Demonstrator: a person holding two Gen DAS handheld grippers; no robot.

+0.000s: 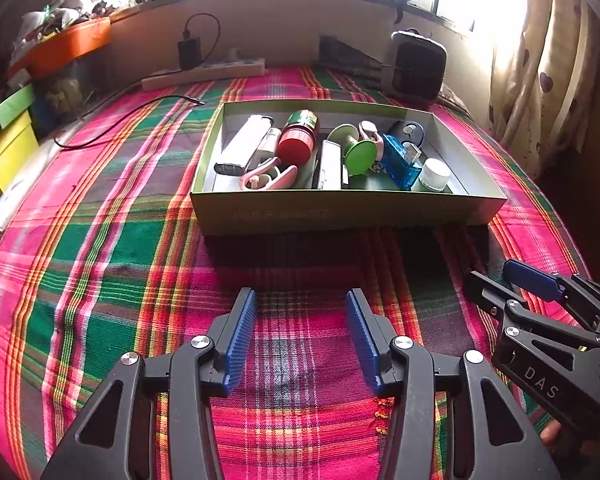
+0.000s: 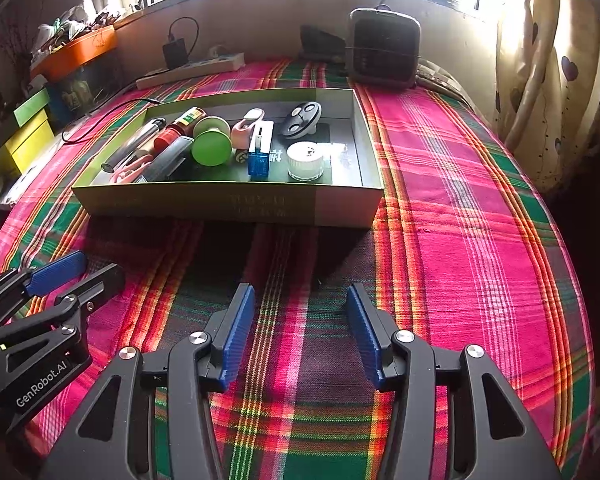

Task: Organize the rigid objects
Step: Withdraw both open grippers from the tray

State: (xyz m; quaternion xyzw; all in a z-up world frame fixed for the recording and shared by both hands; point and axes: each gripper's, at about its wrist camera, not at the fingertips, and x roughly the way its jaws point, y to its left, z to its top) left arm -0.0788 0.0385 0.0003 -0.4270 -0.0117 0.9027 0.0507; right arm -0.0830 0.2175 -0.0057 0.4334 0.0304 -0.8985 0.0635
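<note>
A shallow green cardboard box (image 1: pixel 340 210) (image 2: pixel 228 204) lies on the plaid cloth and holds several small objects: a red-capped bottle (image 1: pixel 298 138), a green spool (image 1: pixel 358 152) (image 2: pixel 211 142), a blue clear case (image 1: pixel 400 162) (image 2: pixel 259 160), a white-lidded jar (image 1: pixel 434 174) (image 2: pixel 306 160), a pink clip (image 1: pixel 268 176) and a black round piece (image 2: pixel 302 118). My left gripper (image 1: pixel 302 300) is open and empty over the cloth, short of the box. My right gripper (image 2: pixel 301 294) is open and empty too, beside the left one.
A dark speaker-like box (image 1: pixel 418 66) (image 2: pixel 384 46) stands behind the green box. A power strip with a black charger (image 1: pixel 204 70) and a loose cable (image 1: pixel 112 128) lie at the back left. Yellow and green boxes (image 1: pixel 8 140) sit at the left edge. A curtain (image 2: pixel 548 72) hangs at right.
</note>
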